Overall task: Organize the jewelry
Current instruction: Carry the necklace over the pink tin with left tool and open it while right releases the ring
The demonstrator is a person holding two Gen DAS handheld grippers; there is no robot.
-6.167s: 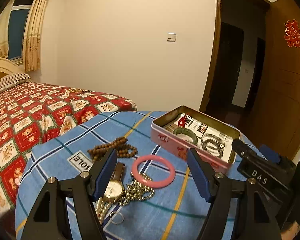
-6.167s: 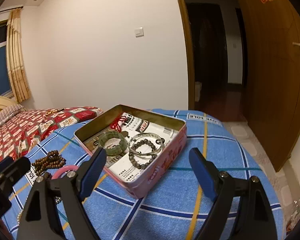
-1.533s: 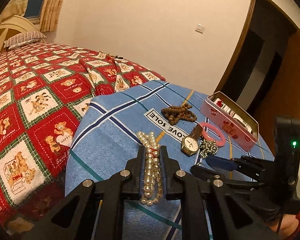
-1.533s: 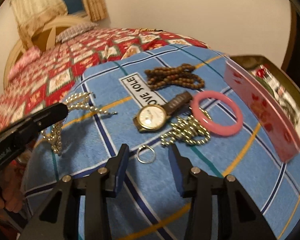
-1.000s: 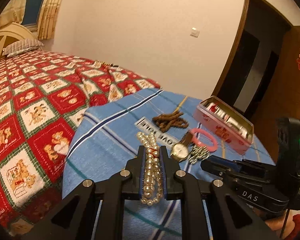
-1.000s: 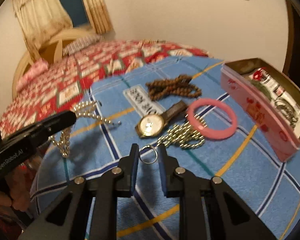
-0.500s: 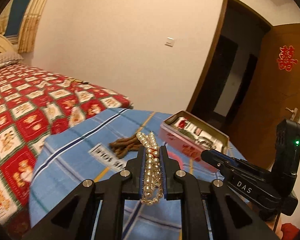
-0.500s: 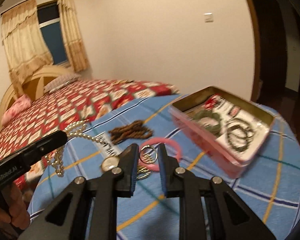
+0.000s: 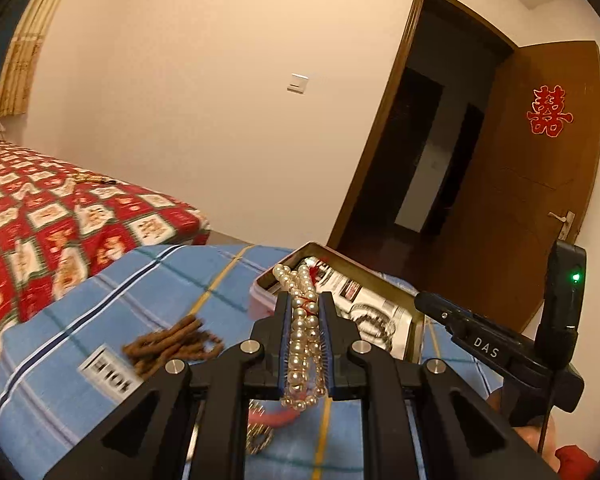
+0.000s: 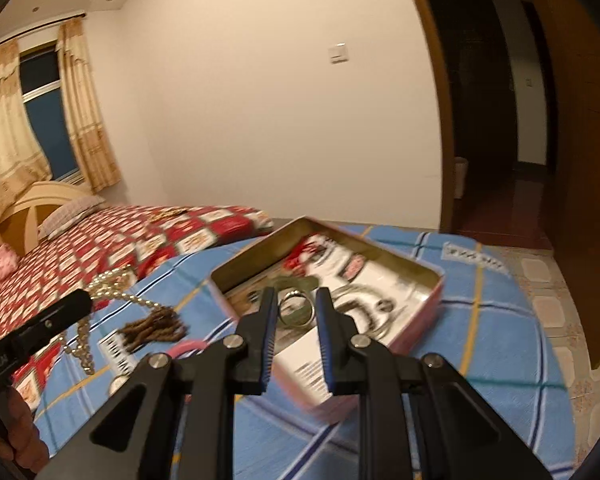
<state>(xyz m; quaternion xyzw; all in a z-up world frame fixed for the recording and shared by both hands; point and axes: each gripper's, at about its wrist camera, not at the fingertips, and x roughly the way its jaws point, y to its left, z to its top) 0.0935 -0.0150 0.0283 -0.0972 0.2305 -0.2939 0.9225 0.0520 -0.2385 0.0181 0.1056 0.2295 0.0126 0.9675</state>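
My left gripper (image 9: 302,300) is shut on a pearl necklace (image 9: 302,336), held above the blue table with its far loop hanging in front of the open pink tin (image 9: 414,330). My right gripper (image 10: 296,298) is shut on a small silver ring (image 10: 297,309), held over the near left part of the pink tin (image 10: 428,320). The tin holds bracelets on printed paper. The pearl necklace also hangs from the left gripper in the right wrist view (image 10: 112,284).
Brown wooden beads (image 9: 172,340) lie on the blue checked tablecloth (image 9: 100,320) by a white label. A pink bangle (image 10: 186,348) and a watch (image 10: 118,386) lie near the tin. A bed with a red quilt (image 9: 40,216) stands left. An open door (image 9: 540,184) is right.
Both grippers have lifted their pieces off the cloth and moved toward the tin. The ring now sits over the tin; the pearls have come up to its near end.
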